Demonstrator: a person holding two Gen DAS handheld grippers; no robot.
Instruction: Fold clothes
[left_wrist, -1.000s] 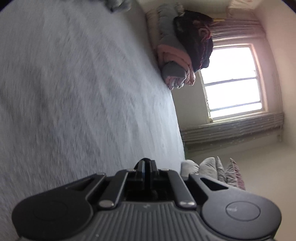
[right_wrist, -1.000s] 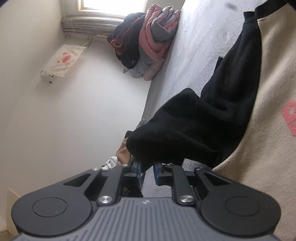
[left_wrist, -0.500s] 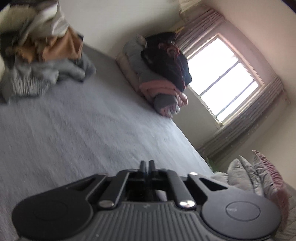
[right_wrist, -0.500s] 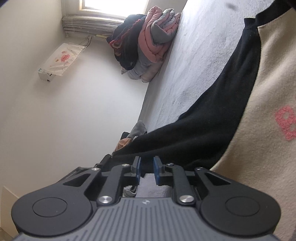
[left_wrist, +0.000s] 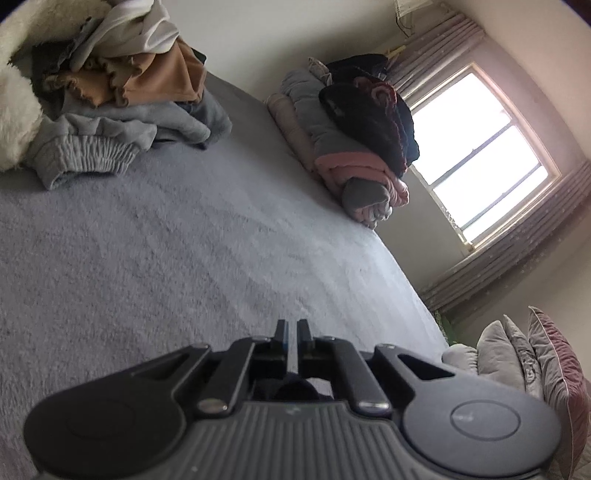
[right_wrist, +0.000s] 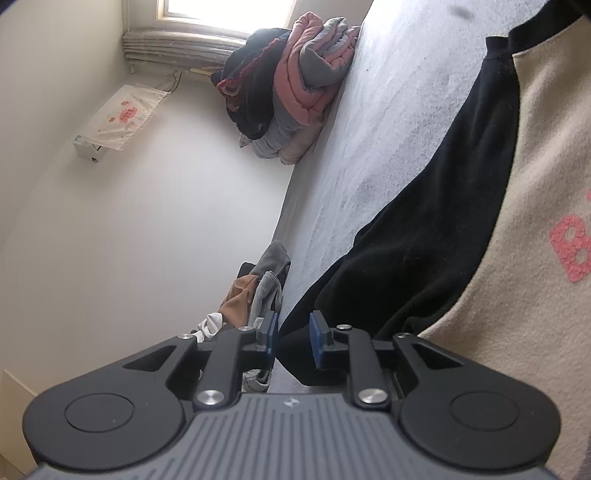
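Observation:
A cream sweatshirt (right_wrist: 517, 314) with black sleeves and pink letters lies spread on the grey bed (right_wrist: 388, 122). Its black sleeve (right_wrist: 436, 236) stretches flat down to my right gripper (right_wrist: 293, 334). That gripper's jaws are opening, and the sleeve's end lies loosely between the blue pads (right_wrist: 317, 341). My left gripper (left_wrist: 291, 332) hovers over bare bed cover (left_wrist: 166, 258), shut, with nothing visible between its fingertips. The sweatshirt does not show in the left wrist view.
A heap of unfolded grey, brown and white clothes (left_wrist: 122, 99) sits at the bed's far corner. Rolled quilts and dark blankets (left_wrist: 354, 140) are stacked against the wall by the window (left_wrist: 476, 155). Cushions (left_wrist: 524, 362) stand beside the bed. Clothes (right_wrist: 255, 291) hang off the bed's edge.
The right gripper's jaws have widened; the black sleeve, bunched and lifted before, now lies stretched flat on the bed. The left gripper has risen and rolled, bringing the clothes heap into view.

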